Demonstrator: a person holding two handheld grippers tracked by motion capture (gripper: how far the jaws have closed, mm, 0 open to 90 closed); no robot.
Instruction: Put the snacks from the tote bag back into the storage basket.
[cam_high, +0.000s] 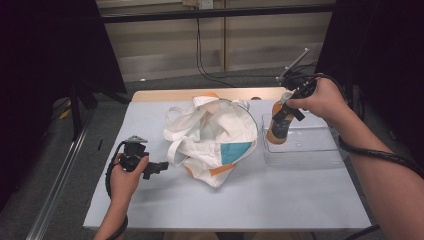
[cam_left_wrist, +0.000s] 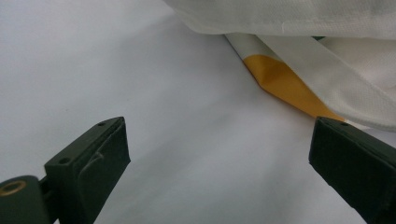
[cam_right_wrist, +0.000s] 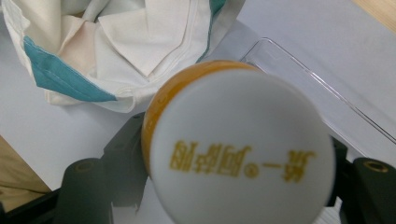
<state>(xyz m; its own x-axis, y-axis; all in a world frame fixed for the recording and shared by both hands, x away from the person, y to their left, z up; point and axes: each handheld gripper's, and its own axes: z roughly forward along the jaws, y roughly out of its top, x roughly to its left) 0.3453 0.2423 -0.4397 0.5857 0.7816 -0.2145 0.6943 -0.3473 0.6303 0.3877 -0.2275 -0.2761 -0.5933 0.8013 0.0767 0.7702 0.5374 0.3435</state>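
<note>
One orange white-capped bottle (cam_high: 278, 127)

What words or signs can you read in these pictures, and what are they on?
Yellow characters and a "®" sign on the white cap of the orange bottle, seen upside down in the right gripper view: too blurred to read for sure.
The cloth bag: no writing that I can see.

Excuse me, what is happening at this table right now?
A person works with tongs in each hand. The right tongs are shut on an orange bottle with a white cap, holding it over a clear plastic tray. The left tongs are open, low over the table, beside a crumpled white cloth bag.
</note>
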